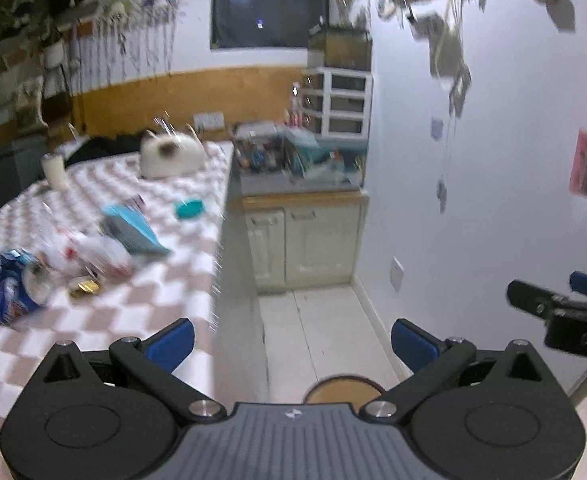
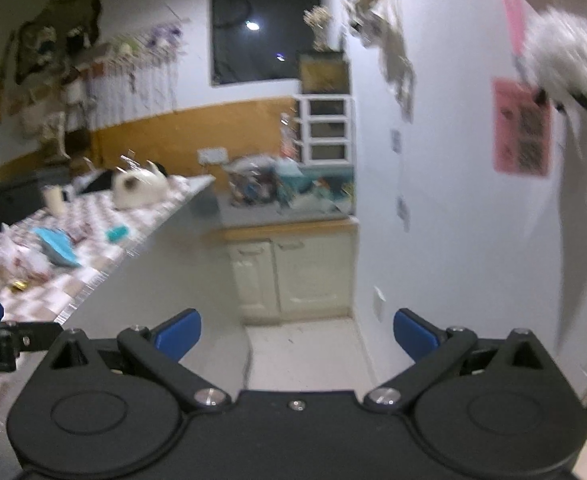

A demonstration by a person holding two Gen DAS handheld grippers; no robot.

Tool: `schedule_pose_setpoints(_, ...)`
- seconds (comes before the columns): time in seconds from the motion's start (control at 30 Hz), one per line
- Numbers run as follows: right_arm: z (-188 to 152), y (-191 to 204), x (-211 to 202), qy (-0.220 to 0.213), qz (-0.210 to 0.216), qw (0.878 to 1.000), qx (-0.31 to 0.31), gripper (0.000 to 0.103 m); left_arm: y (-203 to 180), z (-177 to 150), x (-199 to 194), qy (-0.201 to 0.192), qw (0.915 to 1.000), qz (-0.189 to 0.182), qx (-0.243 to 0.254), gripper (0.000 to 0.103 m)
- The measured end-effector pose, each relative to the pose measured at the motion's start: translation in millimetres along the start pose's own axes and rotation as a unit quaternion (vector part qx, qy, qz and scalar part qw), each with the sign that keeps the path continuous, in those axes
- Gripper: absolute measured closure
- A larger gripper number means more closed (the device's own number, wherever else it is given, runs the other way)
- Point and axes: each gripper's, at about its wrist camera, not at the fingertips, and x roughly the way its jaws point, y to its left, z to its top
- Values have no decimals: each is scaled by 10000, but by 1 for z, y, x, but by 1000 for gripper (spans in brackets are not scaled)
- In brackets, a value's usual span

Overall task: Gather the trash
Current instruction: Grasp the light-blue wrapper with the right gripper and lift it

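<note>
Trash lies on a checkered table point(image 1: 165, 304): a crumpled blue wrapper point(image 1: 11, 286), clear and white plastic wrappers point(image 1: 89, 254), a small gold wrapper point(image 1: 85, 287), a light blue packet point(image 1: 133, 230) and a teal lid point(image 1: 189, 208). My left gripper point(image 1: 293, 344) is open and empty, held off the table's right edge over the floor. My right gripper point(image 2: 297, 332) is open and empty, right of the table; it shows at the right edge of the left wrist view point(image 1: 561, 304). The same trash shows far left in the right wrist view point(image 2: 25, 256).
A white cat point(image 1: 169, 154) lies at the table's far end beside a white cup point(image 1: 55, 170). A cream cabinet point(image 1: 301, 240) with a cluttered top stands against the back wall. A round wooden stool point(image 1: 343, 390) is below my left gripper. White wall to the right.
</note>
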Motion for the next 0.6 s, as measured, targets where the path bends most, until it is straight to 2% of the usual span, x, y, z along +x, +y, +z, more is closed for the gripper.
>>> schedule_pose_setpoints(0.2, 21, 45, 0, -293, 518, 9981, -138, 0, 44, 21, -36, -422, 9990, 169, 46, 0)
schedule_pose_setpoints(0.33, 33, 78, 5, -487, 841, 9948, -295, 0, 81, 31, -44, -508, 9985, 211, -73, 0)
schedule_pose_setpoints(0.5, 39, 120, 10, -797, 1195, 9880, -565, 0, 129, 46, -37, -454, 9969, 278, -576, 0)
schedule_pose_setpoints(0.6, 38, 150, 17, -986, 1237, 9803, -1184, 0, 157, 55, -23, -359, 9925, 171, -1159, 0)
